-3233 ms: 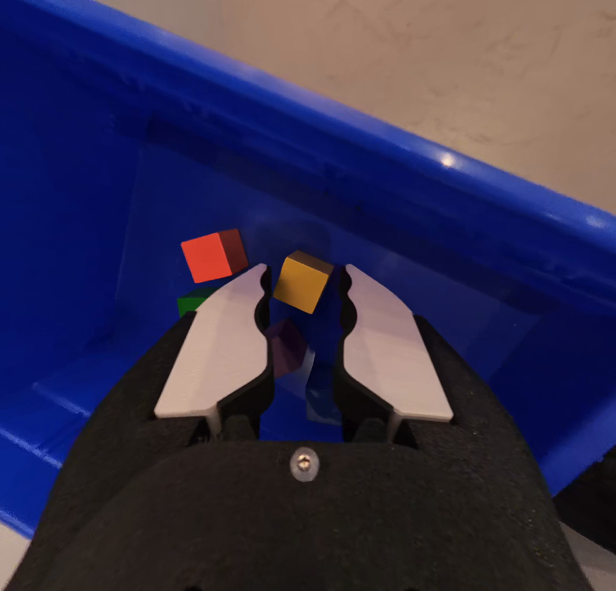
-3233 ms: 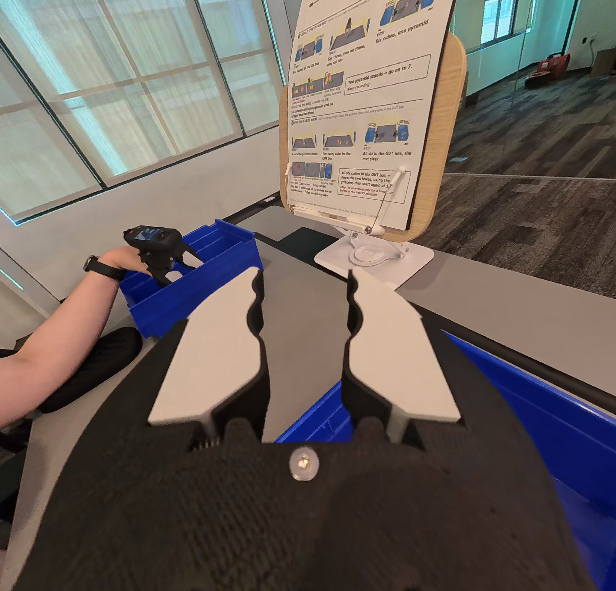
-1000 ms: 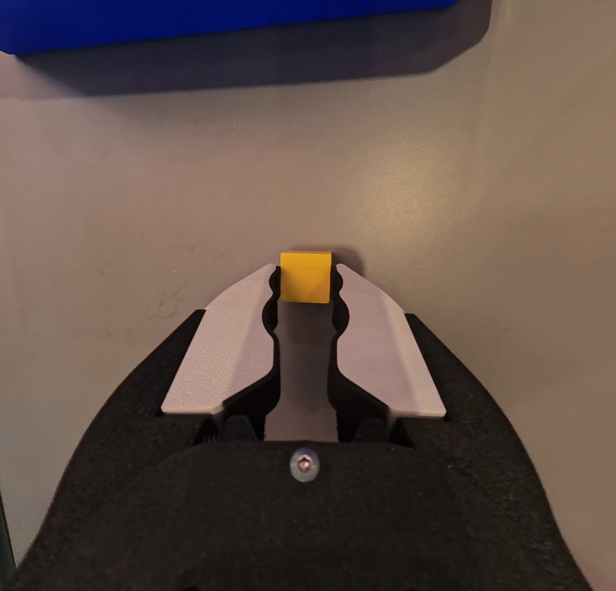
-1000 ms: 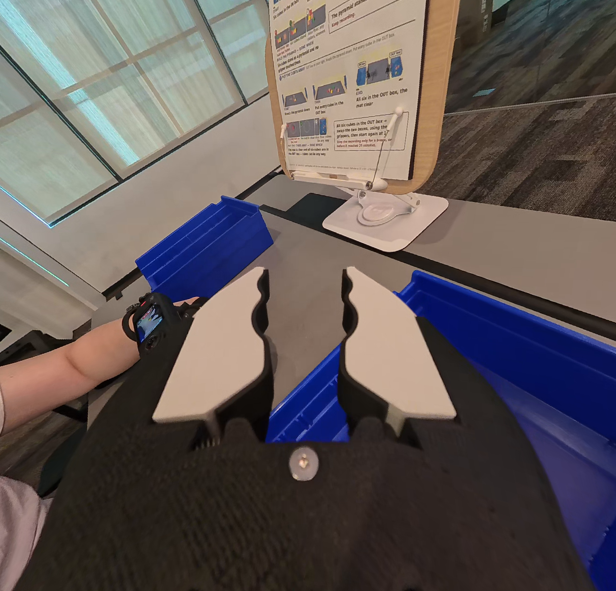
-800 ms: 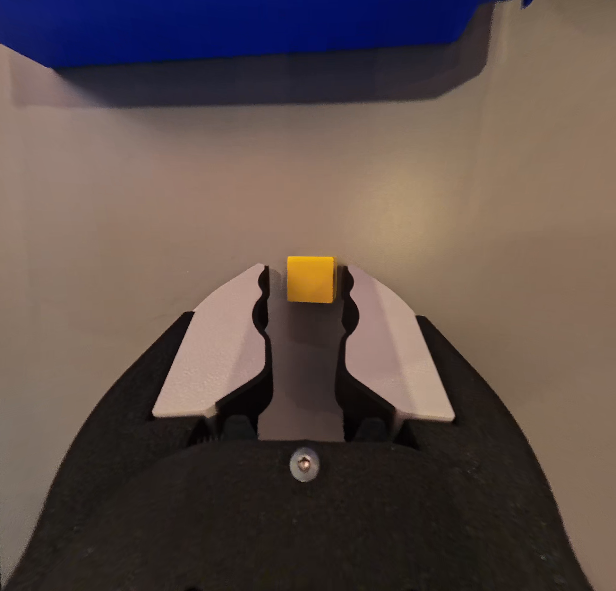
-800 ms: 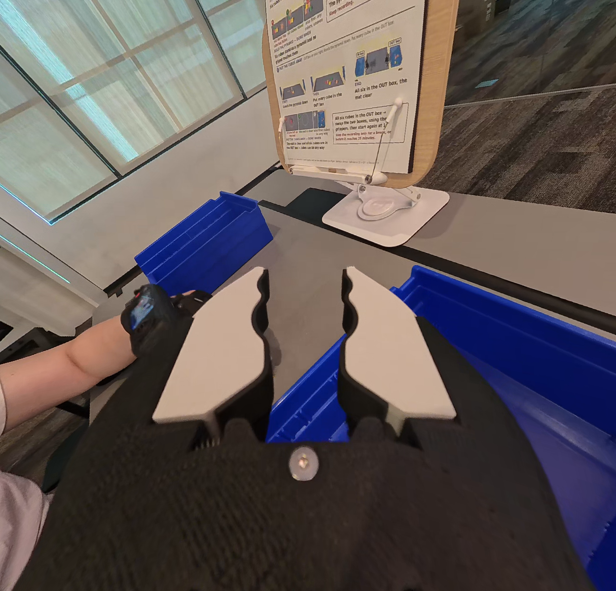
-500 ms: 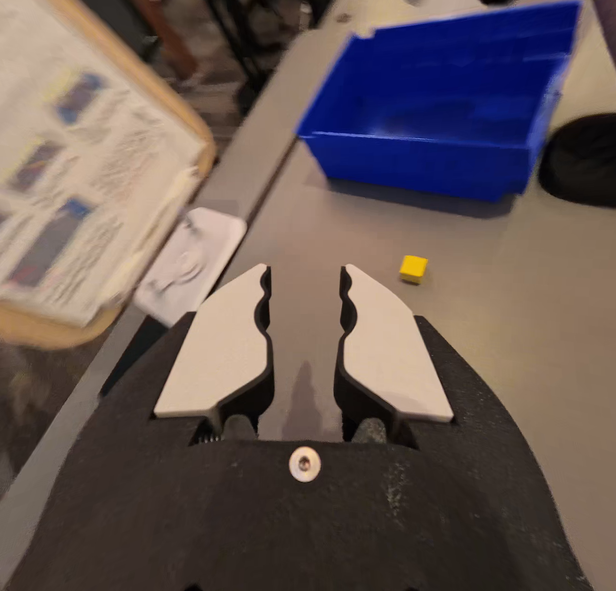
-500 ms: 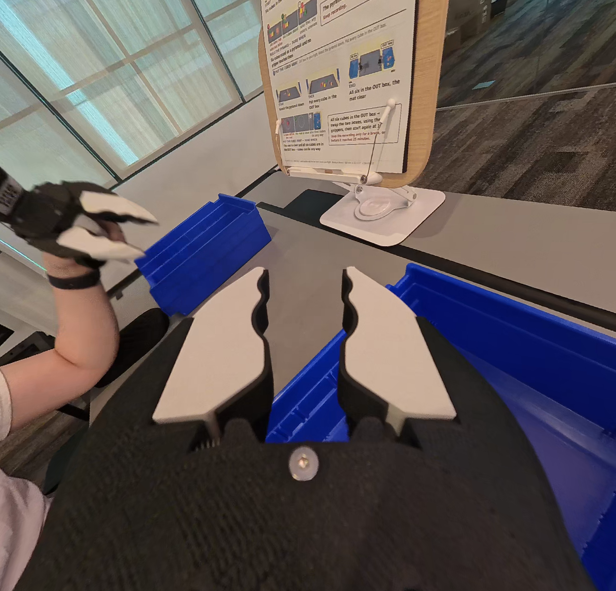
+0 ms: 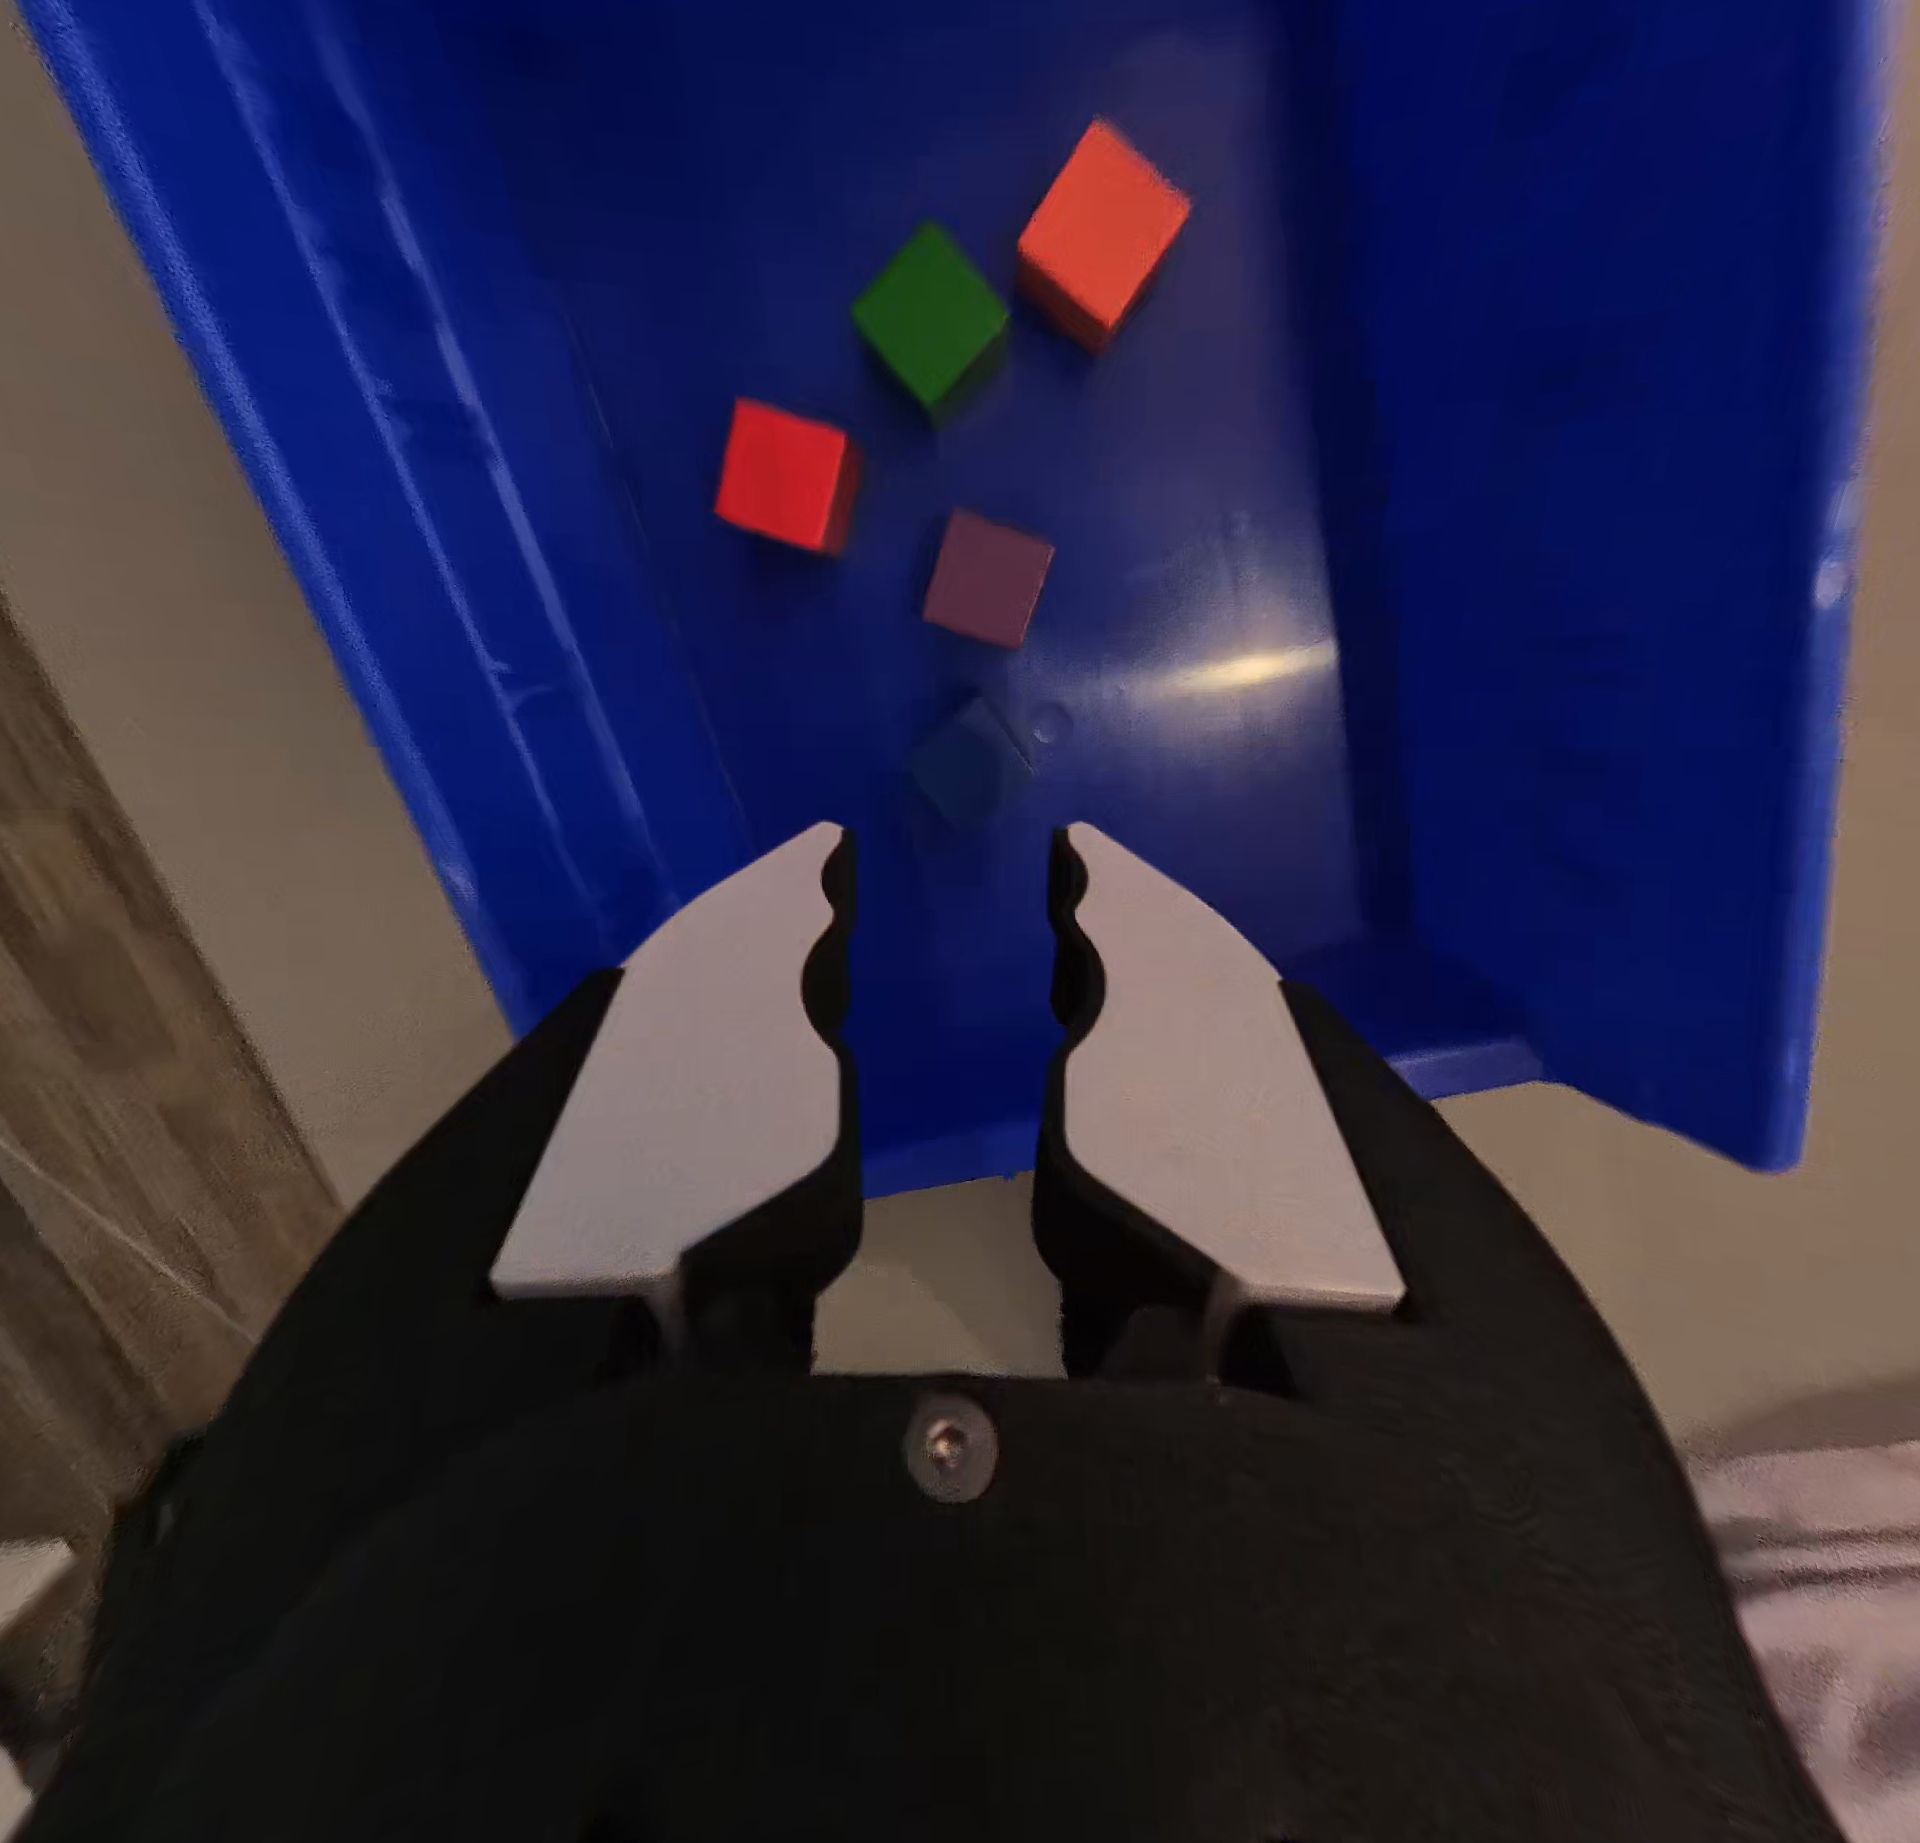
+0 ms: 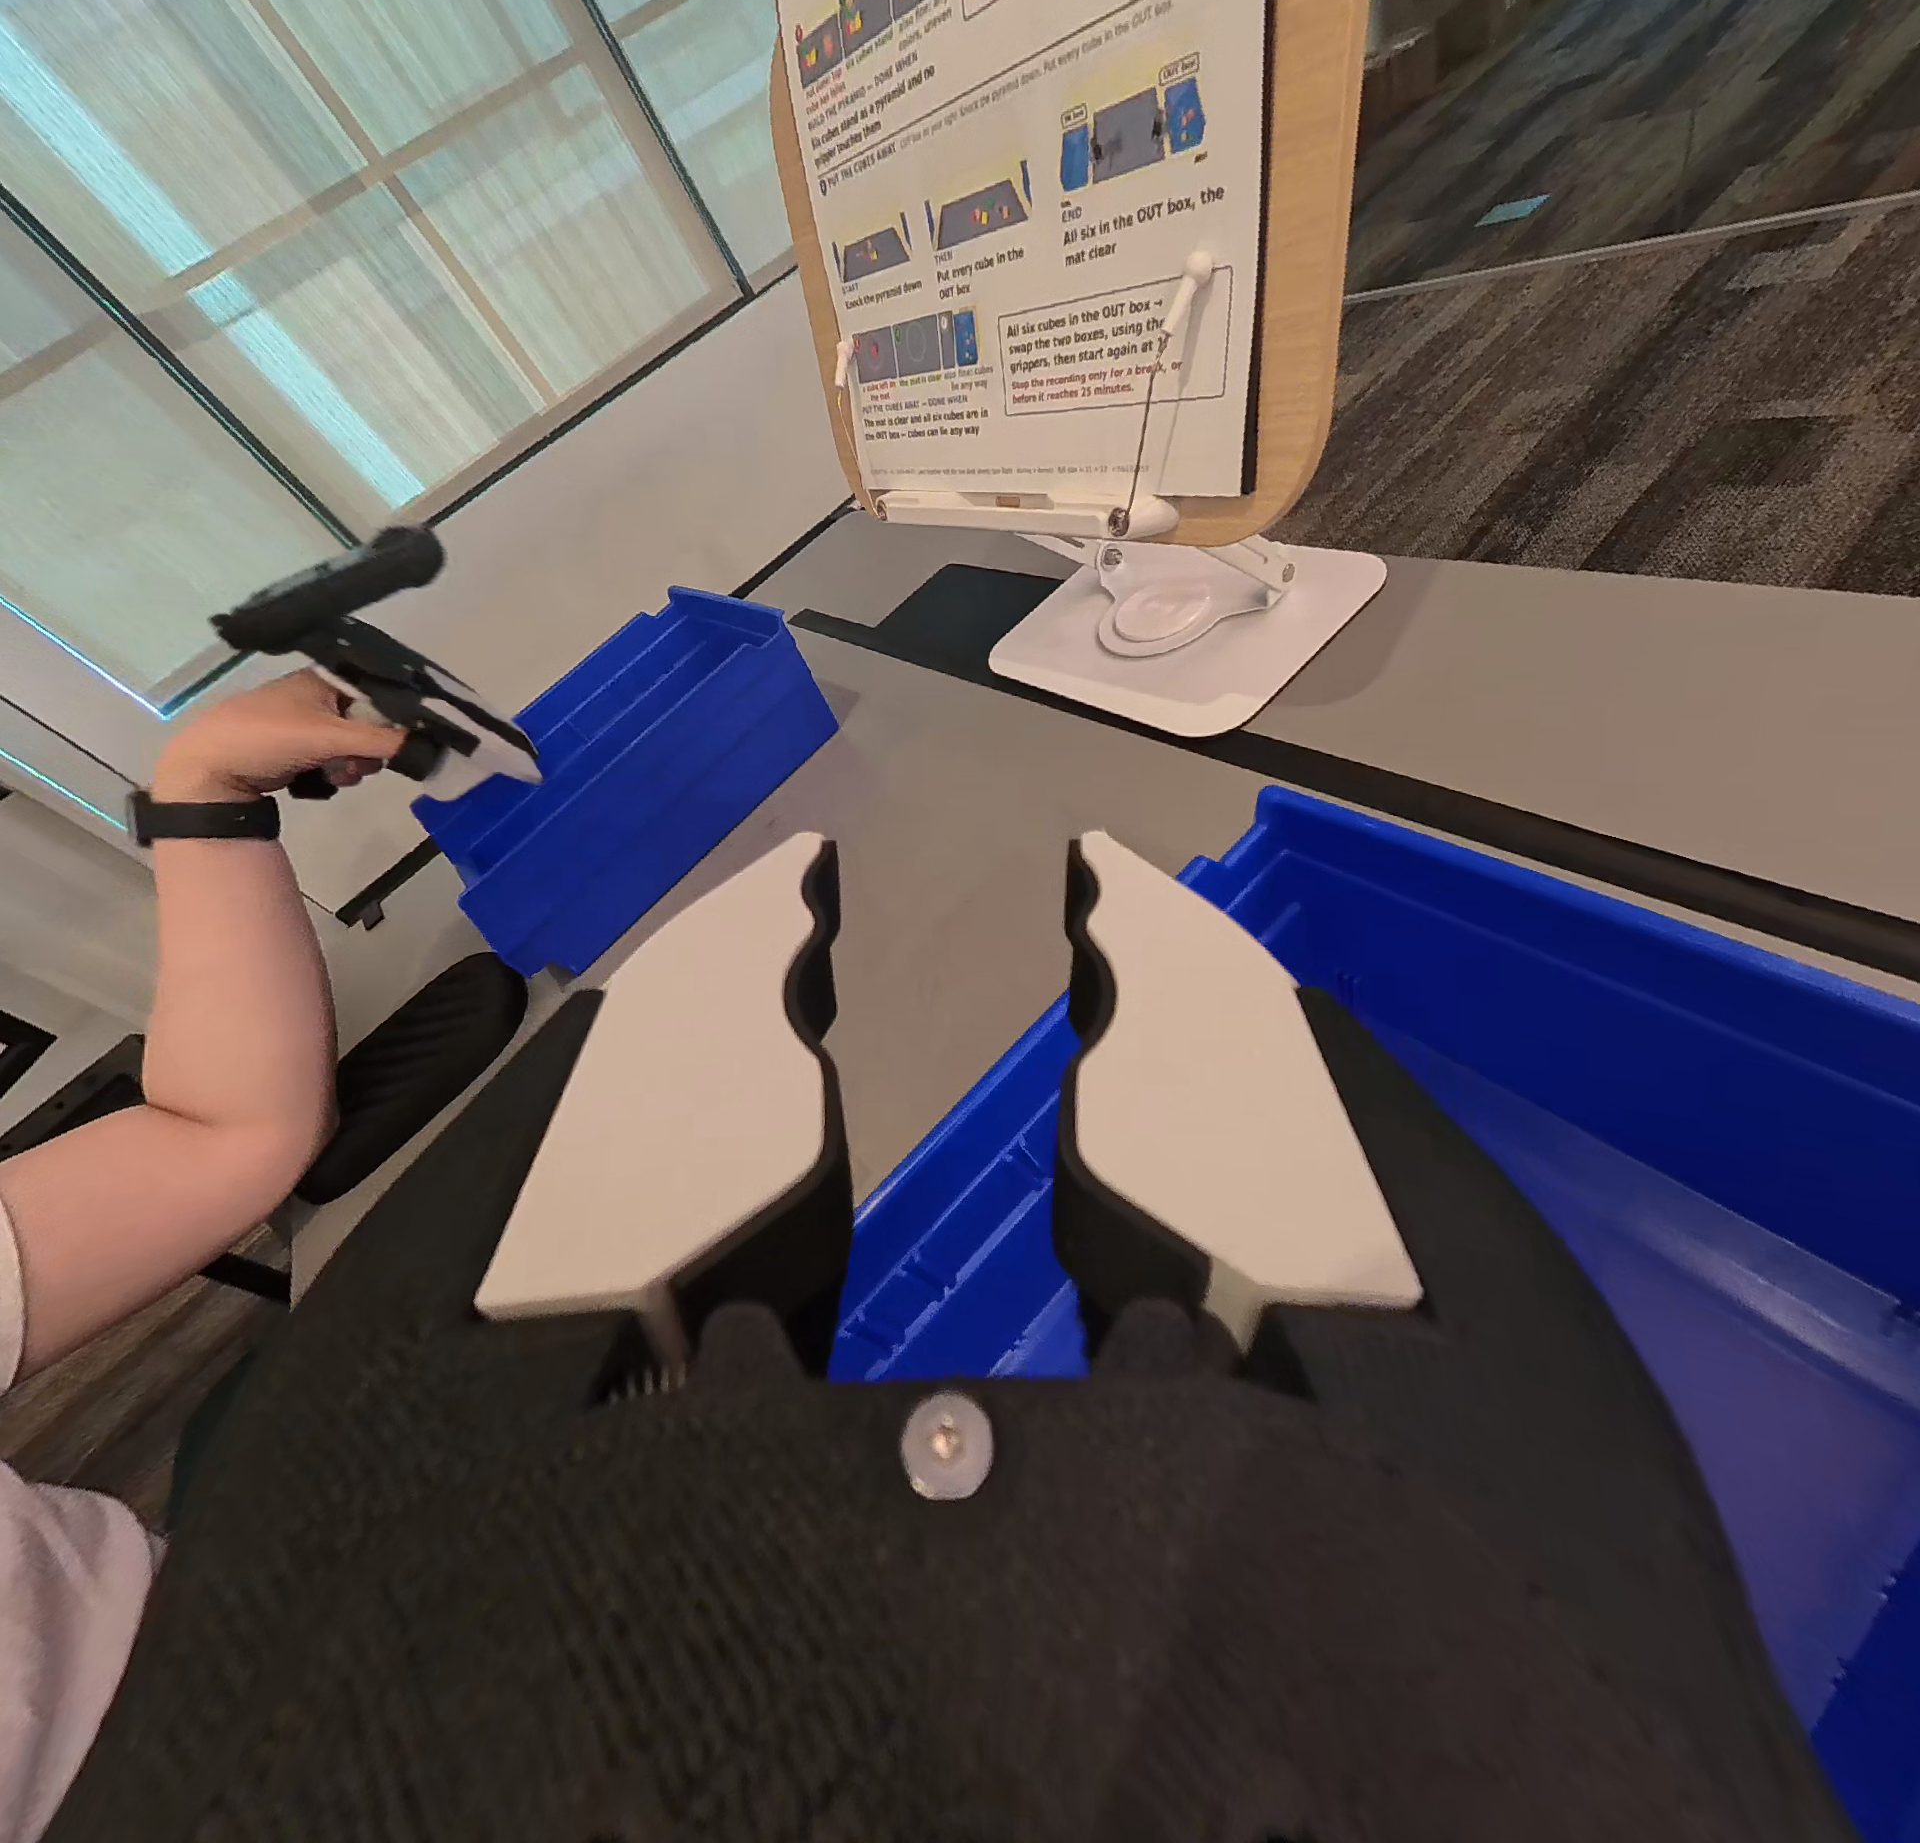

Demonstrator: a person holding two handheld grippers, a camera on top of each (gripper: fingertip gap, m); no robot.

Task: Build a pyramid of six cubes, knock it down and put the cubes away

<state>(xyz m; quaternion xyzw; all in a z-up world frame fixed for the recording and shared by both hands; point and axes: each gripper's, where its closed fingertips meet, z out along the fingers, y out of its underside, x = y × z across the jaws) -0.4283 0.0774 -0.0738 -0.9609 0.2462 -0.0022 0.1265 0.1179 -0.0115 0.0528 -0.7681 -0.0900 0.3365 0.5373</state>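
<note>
Grey table (image 10: 1039, 806): two blue bins (image 10: 644, 754) (image 10: 1558, 1066); five cubes (image 9: 930, 313); both hand-held grippers (image 9: 951, 837) (image 10: 948, 848) spread, empty.

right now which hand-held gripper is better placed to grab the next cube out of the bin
Left. The left hand-held gripper hangs open over the bin holding the cubes, with the blue cube just ahead of its tips. The right hand-held gripper is open over the other bin, where no cubes show.
</note>
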